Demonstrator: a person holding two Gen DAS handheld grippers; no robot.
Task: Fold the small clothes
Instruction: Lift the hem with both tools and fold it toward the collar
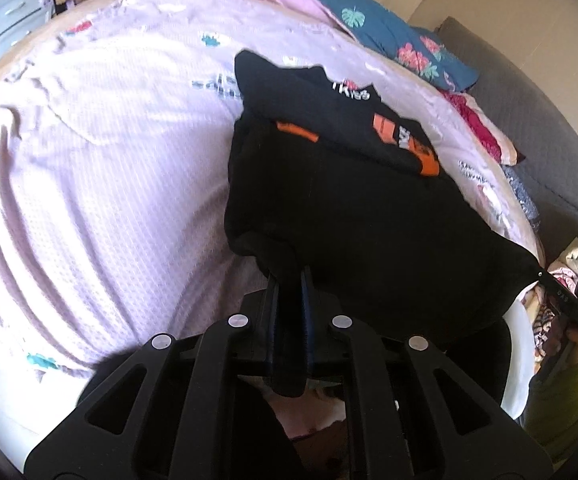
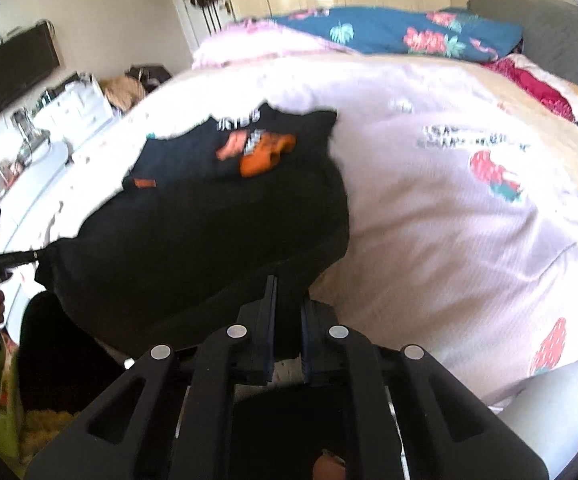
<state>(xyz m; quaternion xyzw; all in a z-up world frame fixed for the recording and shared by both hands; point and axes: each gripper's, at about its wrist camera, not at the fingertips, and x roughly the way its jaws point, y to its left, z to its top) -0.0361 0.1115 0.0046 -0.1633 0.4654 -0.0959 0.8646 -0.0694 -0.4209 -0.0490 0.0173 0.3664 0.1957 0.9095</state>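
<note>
A black garment [image 1: 369, 208] with an orange and white print [image 1: 409, 140] lies on a pale pink bedspread [image 1: 109, 160], and its near edge is lifted off the bed. My left gripper [image 1: 289, 274] is shut on the near left corner, with black cloth bunched between its fingers. My right gripper [image 1: 543, 276] pinches the opposite near corner at the far right of the left wrist view. In the right wrist view the garment [image 2: 209, 232] stretches leftwards from my right gripper [image 2: 287, 288], which is shut on the hem, to my left gripper [image 2: 39, 256].
A blue floral quilt [image 2: 409, 32] and a red cloth [image 2: 541, 84] lie at the bed's far end by a grey padded headboard [image 2: 549, 20]. White drawers [image 2: 77, 108] and a wall TV [image 2: 13, 68] stand left of the bed. Mixed clothes [image 1: 549, 320] are piled near my right gripper.
</note>
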